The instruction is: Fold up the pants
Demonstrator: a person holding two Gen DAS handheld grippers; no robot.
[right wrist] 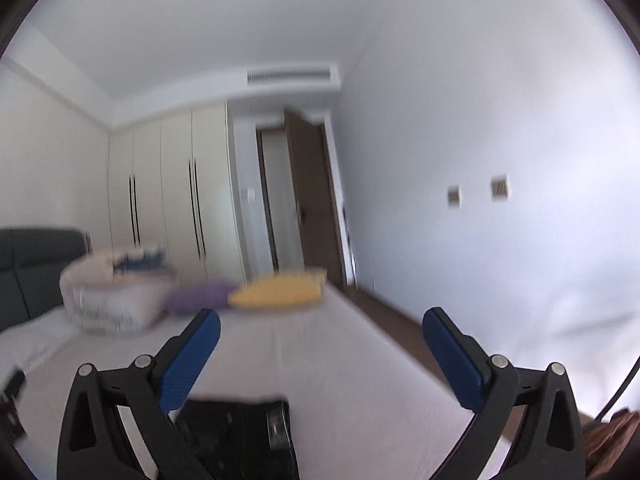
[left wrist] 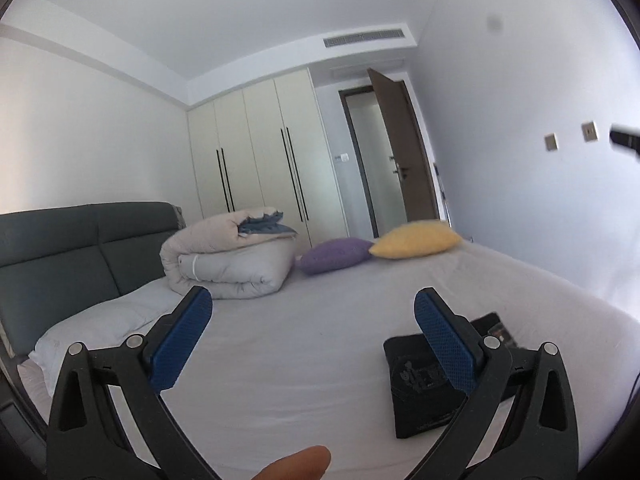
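The folded black pants are lying on the bed below both spread, empty tongs, nearer the right tongs than the left tongs.

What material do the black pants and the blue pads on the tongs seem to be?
Black pants: probably soft matte woven cloth, folded flat, with a printed patch. Blue pads: likely rubber or textured plastic, given the fine dotted grid on them.

Ahead of my fingers, a rolled duvet sits on the bed against the grey headboard. Right of it, a purple pillow touches a yellow pillow. Beyond stand a cream wardrobe and an open brown door.
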